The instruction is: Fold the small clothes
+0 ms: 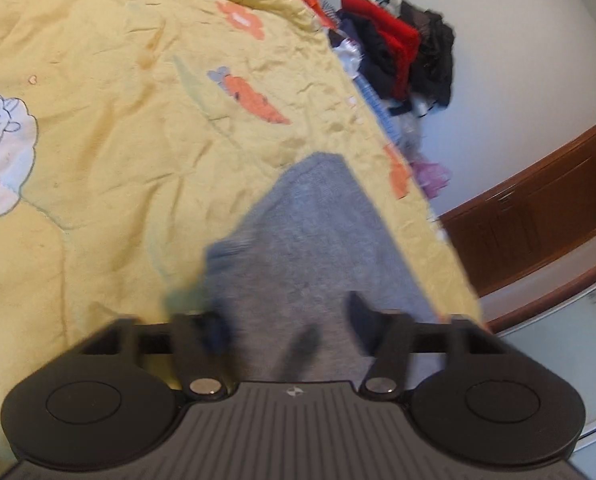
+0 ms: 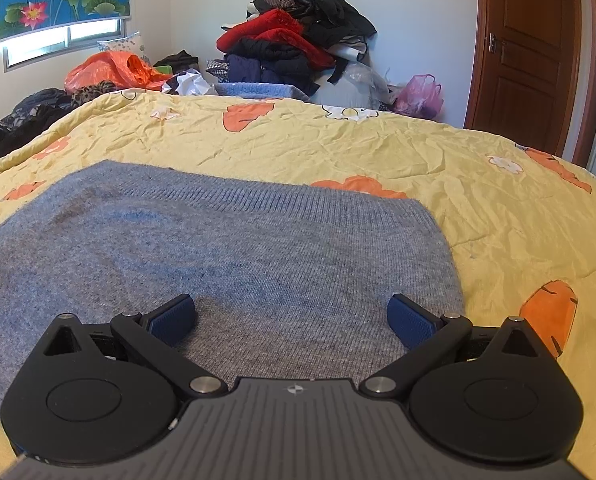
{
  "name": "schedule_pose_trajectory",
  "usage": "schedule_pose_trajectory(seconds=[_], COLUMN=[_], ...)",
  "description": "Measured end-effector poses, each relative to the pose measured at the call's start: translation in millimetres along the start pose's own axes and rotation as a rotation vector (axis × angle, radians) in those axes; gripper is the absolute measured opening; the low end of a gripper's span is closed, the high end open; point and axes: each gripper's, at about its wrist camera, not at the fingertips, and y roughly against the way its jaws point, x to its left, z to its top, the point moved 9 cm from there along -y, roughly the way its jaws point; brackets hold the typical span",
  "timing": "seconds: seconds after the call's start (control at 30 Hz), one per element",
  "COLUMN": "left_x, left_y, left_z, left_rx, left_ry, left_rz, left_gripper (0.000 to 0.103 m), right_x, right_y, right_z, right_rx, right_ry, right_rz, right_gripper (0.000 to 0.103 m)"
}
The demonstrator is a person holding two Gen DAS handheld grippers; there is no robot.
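Observation:
A small grey-blue knitted garment [image 2: 234, 248] lies flat on a yellow quilt [image 2: 477, 216] with orange prints. My right gripper [image 2: 292, 320] is open, low over the garment's near part, with its blue pads [image 2: 174, 318] apart and empty. In the left wrist view the same garment [image 1: 317, 240] runs away from me over the quilt [image 1: 118, 140], and the picture is blurred. My left gripper [image 1: 286, 320] is open over the garment's near end, with nothing between its fingers.
A heap of red, black and dark blue clothes [image 2: 294, 44] stands against the far wall behind the bed. An orange plastic bag [image 2: 114, 70] and a pink bag [image 2: 419, 96] lie beside it. A brown wooden door [image 2: 525, 52] is at the right.

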Motion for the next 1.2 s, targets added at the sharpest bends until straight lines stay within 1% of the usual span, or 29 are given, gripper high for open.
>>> schedule_pose_trajectory(seconds=[0.03, 0.07, 0.13, 0.2, 0.23, 0.27, 0.3, 0.33, 0.37, 0.4, 0.43, 0.47, 0.5, 0.53, 0.57, 0.6, 0.67, 0.7, 0.77, 0.87, 0.97, 1.03, 1.07, 1.1, 1.17, 1.2], left_x=[1, 0, -3, -6, -7, -8, -10, -12, -15, -22, -34, -50, -70, -86, -98, -108, -113, -110, -106, -102, -99, -99, -100, -99, -99, -98], left_y=[-1, -1, -1, 0, 0, 0, -1, -1, -2, -2, 0, 3, 5, 5, 5, 3, -2, -6, -9, -7, -6, -5, -5, -6, -5, -5], left_z=[0, -1, -3, -4, -4, -5, -5, -6, -8, -11, -16, -24, -37, -53, -71, -89, -112, -118, -120, -113, -111, -110, -110, -109, -107, -106], left_rx=[-0.007, -0.008, -0.006, -0.006, -0.008, -0.013, -0.023, -0.039, -0.052, -0.067, -0.1, -0.137, -0.175, -0.212, -0.229, -0.228, -0.229, -0.231, -0.228, -0.222, -0.222, -0.223, -0.222, -0.22, -0.217, -0.217], left_ry=[-0.021, -0.04, -0.077, -0.094, -0.098, -0.109, -0.13, -0.173, -0.234, -0.3, -0.394, -0.525, -0.69, -0.855, -0.983, -1.079, -1.179, -1.202, -1.203, -1.159, -1.142, -1.134, -1.125, -1.115, -1.095, -1.089], left_rz=[0.021, 0.025, 0.04, 0.045, 0.051, 0.063, 0.086, 0.135, 0.187, 0.22, 0.249, 0.267, 0.28, 0.296, 0.298, 0.284, 0.274, 0.283, 0.293, 0.27, 0.256, 0.249, 0.242, 0.235, 0.221, 0.216], left_gripper=[0.032, 0.032, 0.034, 0.04, 0.04, 0.039, 0.036, 0.007, 0.006, 0.005, 0.005, 0.005, 0.005, 0.005, 0.005, 0.005, 0.006, 0.006, 0.006, 0.006, 0.006, 0.006, 0.006, 0.006, 0.006, 0.006], right_x=[0, -1, -1, -1, -1, -2, -2, -3, -3, -4, -4, -5, -5, -5, -5, -5, -5, -5, -5, -3, 1, 5, 7, 11, 23, 33], right_y=[0, 0, 1, 2, 2, 2, 2, 2, 3, 3, 3, 3, 3, 3, 3, 3, 3, 4, 3, 1, -1, 1, 5, 10, 17, 15], right_z=[0, 0, 0, 0, 0, 0, 0, 0, 0, 1, 0, 1, 1, 1, 1, 1, 1, 1, 1, 1, 3, 11, 19, 29, 50, 59], right_rx=[-0.001, -0.002, -0.004, -0.007, -0.008, -0.01, -0.012, -0.014, -0.016, -0.017, -0.019, -0.02, -0.021, -0.022, -0.022, -0.022, -0.022, -0.022, -0.02, -0.012, 0.011, 0.038, 0.033, 0.016, -0.001, 0.02], right_ry=[-0.003, -0.006, -0.013, -0.02, -0.024, -0.028, -0.032, -0.037, -0.042, -0.047, -0.051, -0.054, -0.057, -0.059, -0.06, -0.061, -0.06, -0.06, -0.057, -0.04, -0.005, -0.022, -0.068, -0.131, -0.25, -0.291], right_rz=[0.002, 0.005, 0.011, 0.017, 0.02, 0.024, 0.027, 0.031, 0.036, 0.039, 0.042, 0.045, 0.047, 0.049, 0.05, 0.05, 0.049, 0.048, 0.045, 0.034, 0.018, 0.028, 0.059, 0.113, 0.249, 0.324], right_gripper=[0.103, 0.103, 0.103, 0.103, 0.103, 0.103, 0.103, 0.103, 0.103, 0.103, 0.103, 0.103, 0.103, 0.103, 0.103, 0.103, 0.103, 0.103, 0.103, 0.103, 0.103, 0.103, 0.103, 0.103, 0.103, 0.103])
